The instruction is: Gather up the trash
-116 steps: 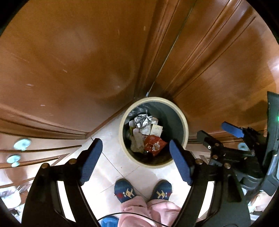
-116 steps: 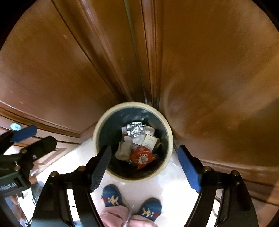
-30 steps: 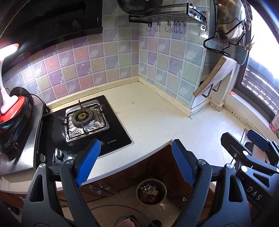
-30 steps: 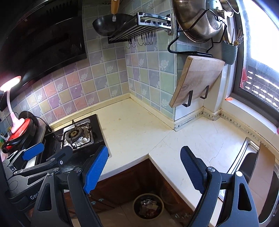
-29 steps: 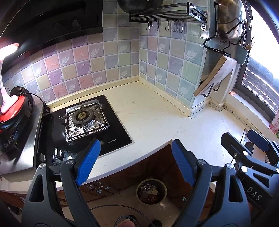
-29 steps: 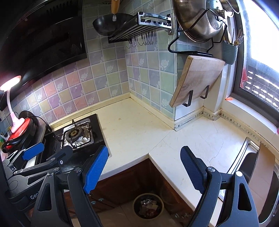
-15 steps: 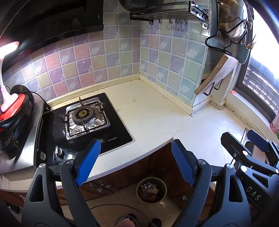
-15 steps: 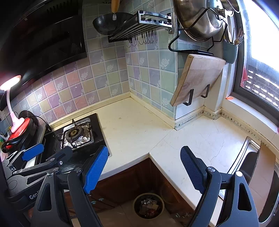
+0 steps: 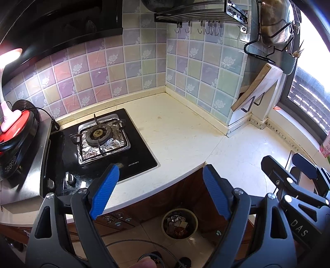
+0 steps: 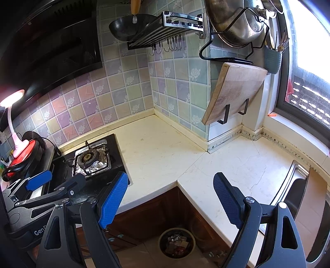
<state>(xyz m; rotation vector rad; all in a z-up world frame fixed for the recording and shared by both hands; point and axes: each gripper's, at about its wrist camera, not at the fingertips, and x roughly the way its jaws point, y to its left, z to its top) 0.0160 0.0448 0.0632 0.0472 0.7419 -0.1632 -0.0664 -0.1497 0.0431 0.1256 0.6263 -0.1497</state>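
- Left tool: blue pads spread wide, nothing between them; held above the front edge of the table, pointing toward the tiled corner.
- Right tool: jaws likewise spread and empty; held to the right of the left tool, over the table's inner corner.
- Bin: round, pale rim, on the floor below the table edge, against the brown cabinets. Holds the trash: crumpled foil, pale paper pieces, something red.
- Table: cream L-shaped top, bare surface between stove and sink.
- Stove: black glass, one burner ringed with foil, set into the table's left part.
- Sink: steel, at the far right, with a board lying across it.
- Cutting board: wooden, tilted on a black wall bracket above the table.
- Rack: metal wall shelf with hooks; a dark pan rests on it.
- Pot lid: steel, in a wire holder beside the window.
- Lamp: pink, lit, standing on a red and black appliance at the far left.
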